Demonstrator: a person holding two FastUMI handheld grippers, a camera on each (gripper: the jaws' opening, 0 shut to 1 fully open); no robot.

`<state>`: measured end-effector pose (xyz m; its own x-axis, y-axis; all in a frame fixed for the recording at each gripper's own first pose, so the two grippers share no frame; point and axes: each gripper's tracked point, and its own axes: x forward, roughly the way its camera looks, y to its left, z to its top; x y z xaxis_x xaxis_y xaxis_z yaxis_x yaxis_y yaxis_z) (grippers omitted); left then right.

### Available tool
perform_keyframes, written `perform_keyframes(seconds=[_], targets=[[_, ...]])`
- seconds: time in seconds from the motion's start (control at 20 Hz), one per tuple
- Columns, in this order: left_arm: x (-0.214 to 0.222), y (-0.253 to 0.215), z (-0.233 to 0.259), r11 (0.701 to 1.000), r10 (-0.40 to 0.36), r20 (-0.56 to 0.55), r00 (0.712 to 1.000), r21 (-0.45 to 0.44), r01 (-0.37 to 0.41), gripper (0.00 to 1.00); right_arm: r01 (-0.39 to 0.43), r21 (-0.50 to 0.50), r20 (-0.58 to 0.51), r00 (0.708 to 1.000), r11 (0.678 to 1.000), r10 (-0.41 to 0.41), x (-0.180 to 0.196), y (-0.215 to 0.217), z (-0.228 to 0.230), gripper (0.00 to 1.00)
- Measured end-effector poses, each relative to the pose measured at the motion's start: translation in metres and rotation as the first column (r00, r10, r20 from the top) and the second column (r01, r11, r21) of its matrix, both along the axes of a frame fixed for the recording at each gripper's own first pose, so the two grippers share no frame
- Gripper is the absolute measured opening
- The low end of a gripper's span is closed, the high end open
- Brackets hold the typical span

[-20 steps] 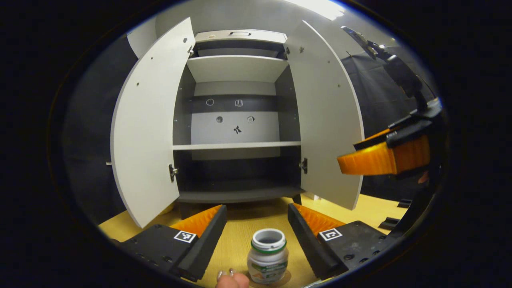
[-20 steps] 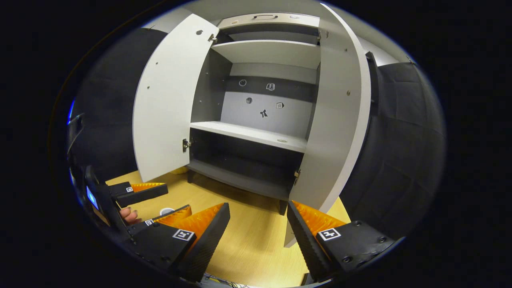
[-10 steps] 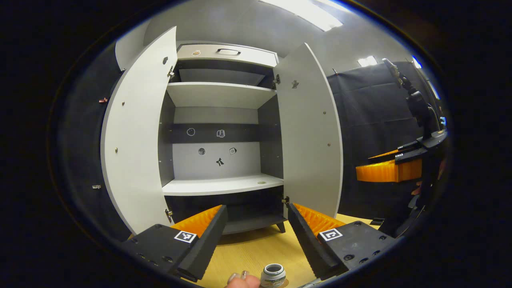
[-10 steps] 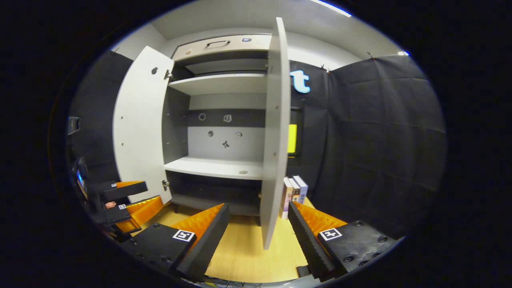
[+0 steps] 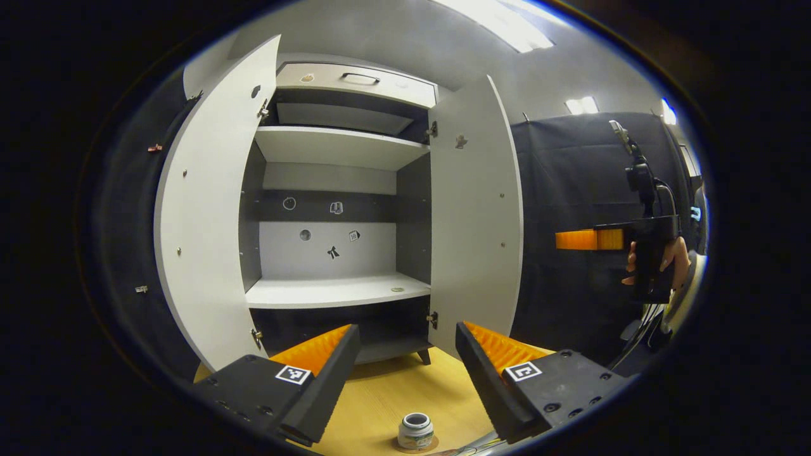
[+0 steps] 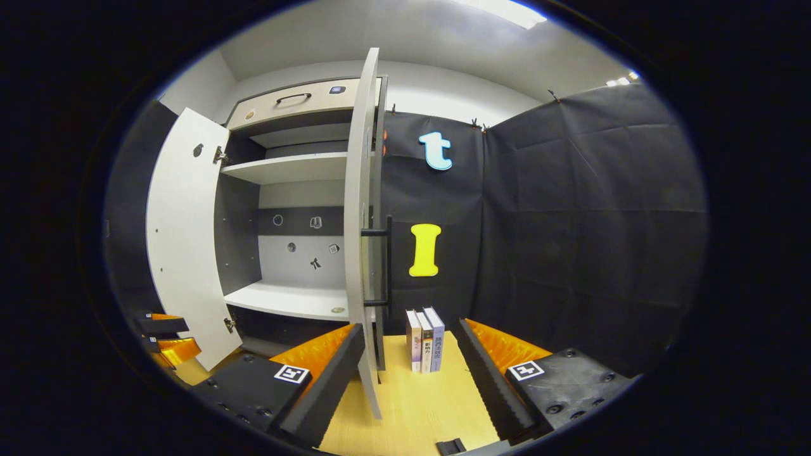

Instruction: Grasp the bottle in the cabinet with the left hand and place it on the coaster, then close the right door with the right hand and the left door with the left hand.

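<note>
I see the tall grey wooden cabinet (image 5: 342, 209) standing on the yellow wooden table (image 5: 405, 392), and both its doors hang open. The small white bottle with no cap (image 5: 415, 431) stands upright on the round brown coaster (image 5: 405, 447), on the table in front of the cabinet and between my left gripper's fingers but not touched by them. My left gripper (image 5: 405, 354) is spread wide and holds nothing. My right gripper (image 6: 408, 358) is wide open too, with nothing in it. In the right gripper view, the right door (image 6: 360, 228) shows edge-on, with its long black handle (image 6: 386, 266) just past it. Three books (image 6: 425, 339) stand upright on the table beside that door. In the left gripper view, a hand (image 5: 665, 259) holds the right gripper well off to the side, away from the right door. The left door (image 5: 203, 209) is wide open.
</note>
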<state>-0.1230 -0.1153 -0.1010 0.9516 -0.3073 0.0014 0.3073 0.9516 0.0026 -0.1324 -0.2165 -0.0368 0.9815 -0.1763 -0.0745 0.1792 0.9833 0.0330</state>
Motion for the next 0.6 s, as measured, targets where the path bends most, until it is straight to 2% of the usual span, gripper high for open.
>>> perform_keyframes(seconds=[0.15,0.3,0.4,0.6], targets=[[0.013,0.014,0.012,0.998,0.059,0.019,0.998,0.014,-0.059,0.95,-0.07,0.015,0.012,0.997,0.997,0.07,0.026,0.004,0.003,0.98],[0.028,0.028,0.016,0.991,0.134,0.013,0.991,0.022,-0.134,0.95,-0.06,0.007,0.047,0.997,0.998,0.06,0.053,-0.011,0.009,0.98],[0.037,0.028,0.016,0.988,0.154,0.006,0.988,0.001,-0.154,0.95,-0.076,0.028,0.066,0.995,0.997,0.074,0.064,-0.015,0.013,0.97],[0.049,0.023,0.015,0.984,0.174,-0.009,0.985,-0.024,-0.175,0.95,-0.175,0.051,0.059,0.983,0.983,0.172,0.078,-0.002,0.004,0.98]])
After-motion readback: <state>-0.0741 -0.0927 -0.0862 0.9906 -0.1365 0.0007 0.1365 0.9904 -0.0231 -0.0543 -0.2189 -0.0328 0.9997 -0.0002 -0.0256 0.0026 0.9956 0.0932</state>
